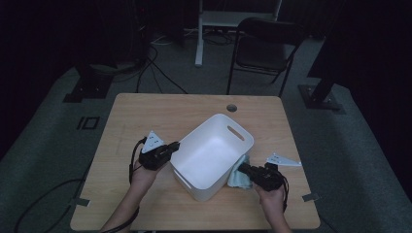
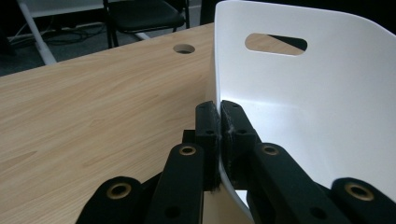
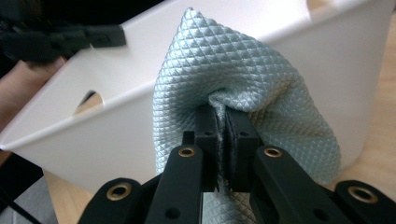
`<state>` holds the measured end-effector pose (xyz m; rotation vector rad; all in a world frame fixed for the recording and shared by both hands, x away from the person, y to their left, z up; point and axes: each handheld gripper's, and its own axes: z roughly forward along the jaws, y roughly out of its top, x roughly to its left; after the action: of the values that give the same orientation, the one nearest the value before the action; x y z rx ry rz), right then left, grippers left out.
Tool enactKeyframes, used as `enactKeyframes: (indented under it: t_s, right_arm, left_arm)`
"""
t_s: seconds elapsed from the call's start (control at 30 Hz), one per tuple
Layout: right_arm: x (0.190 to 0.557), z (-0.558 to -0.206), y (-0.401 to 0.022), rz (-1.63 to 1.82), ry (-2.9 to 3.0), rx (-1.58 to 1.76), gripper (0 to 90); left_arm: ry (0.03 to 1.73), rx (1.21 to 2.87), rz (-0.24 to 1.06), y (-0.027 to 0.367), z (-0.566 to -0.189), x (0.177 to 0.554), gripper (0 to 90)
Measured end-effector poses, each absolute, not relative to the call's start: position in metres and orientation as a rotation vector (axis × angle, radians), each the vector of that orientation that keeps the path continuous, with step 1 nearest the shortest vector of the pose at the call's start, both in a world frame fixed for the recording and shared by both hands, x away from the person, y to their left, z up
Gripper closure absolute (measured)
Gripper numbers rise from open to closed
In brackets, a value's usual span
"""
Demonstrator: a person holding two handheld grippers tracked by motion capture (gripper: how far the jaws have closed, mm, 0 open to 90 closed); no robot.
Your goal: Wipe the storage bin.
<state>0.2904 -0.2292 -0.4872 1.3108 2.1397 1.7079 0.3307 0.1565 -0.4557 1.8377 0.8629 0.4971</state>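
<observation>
The white plastic bin (image 1: 209, 160) stood on the wooden tabletop (image 1: 145, 116), tilted. The left gripper (image 2: 219, 112) had its jaws clamped on the bin's rim. The right gripper (image 3: 222, 116) pinched a pale blue quilted cloth (image 3: 233, 70) against the bin's outer wall.

Background items, dim room
Wooden table (image 1: 145, 111) with cable hole (image 1: 231, 107) near its far edge; black folding chair (image 1: 265, 46) beyond far edge; white desk frame (image 1: 228, 19), floor cables (image 1: 155, 73).
</observation>
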Motion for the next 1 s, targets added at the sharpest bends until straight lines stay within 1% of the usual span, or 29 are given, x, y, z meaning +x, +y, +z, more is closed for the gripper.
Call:
enactKeyframes:
  t_s: [0.2,0.43,0.63,0.83,1.0]
  right_arm:
    - [0.283,-0.471,-0.226,1.741,2.135,1.252,85.1]
    - [0.286,-0.486,-0.223,1.734,2.166,1.296,85.1]
    - [0.279,-0.469,-0.220,1.727,2.158,1.228,85.1]
    - [0.281,-0.481,-0.218,1.729,2.179,1.264,85.1]
    - [0.275,-0.470,-0.218,1.749,2.171,1.216,85.0]
  left_arm:
    - [0.860,1.839,0.492,0.155,-0.456,0.331,87.1]
    - [0.874,1.831,0.503,0.155,-0.456,0.331,87.0]
    - [0.871,1.828,0.497,0.153,-0.456,0.331,87.1]
    - [0.878,1.824,0.503,0.153,-0.456,0.330,87.0]
    - [0.880,1.826,0.505,0.151,-0.456,0.331,87.1]
